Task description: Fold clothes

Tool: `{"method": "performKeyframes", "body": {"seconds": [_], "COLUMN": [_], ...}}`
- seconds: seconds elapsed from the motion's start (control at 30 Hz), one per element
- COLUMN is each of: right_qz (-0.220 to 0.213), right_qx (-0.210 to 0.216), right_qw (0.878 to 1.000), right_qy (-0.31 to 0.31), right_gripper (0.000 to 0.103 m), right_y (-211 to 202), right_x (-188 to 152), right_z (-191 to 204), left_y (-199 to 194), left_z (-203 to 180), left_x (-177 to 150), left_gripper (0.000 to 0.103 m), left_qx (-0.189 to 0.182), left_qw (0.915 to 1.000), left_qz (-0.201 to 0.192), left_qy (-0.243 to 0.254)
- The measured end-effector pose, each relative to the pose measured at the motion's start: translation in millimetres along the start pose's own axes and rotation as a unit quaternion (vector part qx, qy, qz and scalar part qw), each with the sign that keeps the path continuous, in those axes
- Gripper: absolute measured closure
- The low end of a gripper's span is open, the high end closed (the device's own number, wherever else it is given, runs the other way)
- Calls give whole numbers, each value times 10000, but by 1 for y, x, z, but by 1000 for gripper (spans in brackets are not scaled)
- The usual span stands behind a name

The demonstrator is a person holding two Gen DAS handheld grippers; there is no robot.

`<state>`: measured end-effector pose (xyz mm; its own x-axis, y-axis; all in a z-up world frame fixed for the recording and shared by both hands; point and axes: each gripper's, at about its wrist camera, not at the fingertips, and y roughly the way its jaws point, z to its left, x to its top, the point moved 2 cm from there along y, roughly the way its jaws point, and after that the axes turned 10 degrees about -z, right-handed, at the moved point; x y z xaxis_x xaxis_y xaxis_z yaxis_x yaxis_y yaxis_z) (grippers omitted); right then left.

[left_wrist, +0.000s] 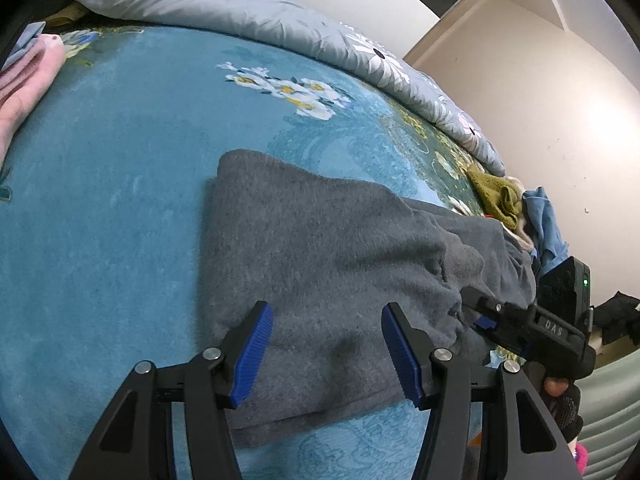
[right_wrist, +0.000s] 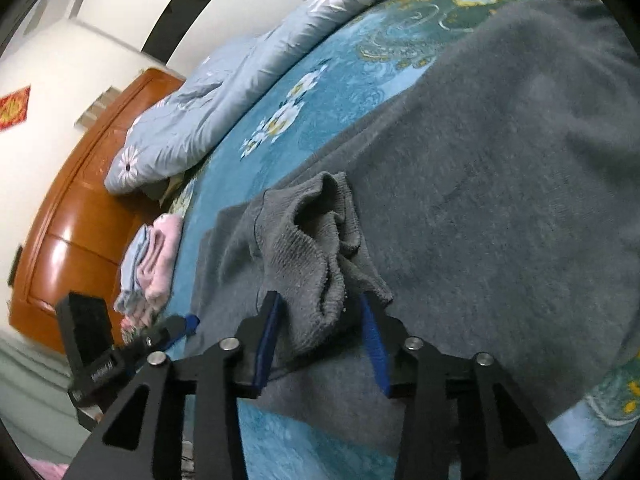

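Mid-fold, your right tool [right_wrist: 322, 338] stood partly open around the ribbed cuff [right_wrist: 320, 248] of the grey fleece garment [left_wrist: 320, 248] on the bed, your left tool [left_wrist: 328, 354] open and empty; next likely needs a fresh grip.

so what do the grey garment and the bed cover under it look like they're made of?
Grey garment: looks like soft fleece or brushed knit, matte and fuzzy, with a ribbed knit cuff.
Bed cover: seems short-pile plush, teal with printed flowers; faint sheen and brush marks. Exact fibre can't be told.

Bedspread [left_wrist: 100, 200] left lies open; clothes pile [left_wrist: 516, 204] seemingly crowds right.
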<state>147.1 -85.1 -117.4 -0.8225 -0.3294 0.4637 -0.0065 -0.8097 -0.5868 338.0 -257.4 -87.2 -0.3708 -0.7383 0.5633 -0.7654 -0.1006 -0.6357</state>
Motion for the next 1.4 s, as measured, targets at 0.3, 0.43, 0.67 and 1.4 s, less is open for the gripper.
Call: {"method": "performKeyframes", "body": {"seconds": [0.3,0.43,0.67,1.4], "right_qz": [-353,-721,-869,-319], "right_qx": [337,436,193,331], "right_qw": [9984,9963,9950,9982], "right_qy": [290,-157,-455,-389], "right_gripper": [95,96,95,93], "right_y": [-1,-23,-40,-21], "right_x": [10,21,30,43], "right_z": [9,30,23,54], "left_y": [-8,-11,-3,38], "left_z": [-1,-7,-8,-144], "left_x": [2,4,3,-10], "left_gripper": [42,42,42,43], "left_qx": [-63,-164,-88,-226], "left_qw": [9999,9997,9999,9770], "left_qz": [-97,-169,-60,-42], "left_qy": [-12,65,58,2121]}}
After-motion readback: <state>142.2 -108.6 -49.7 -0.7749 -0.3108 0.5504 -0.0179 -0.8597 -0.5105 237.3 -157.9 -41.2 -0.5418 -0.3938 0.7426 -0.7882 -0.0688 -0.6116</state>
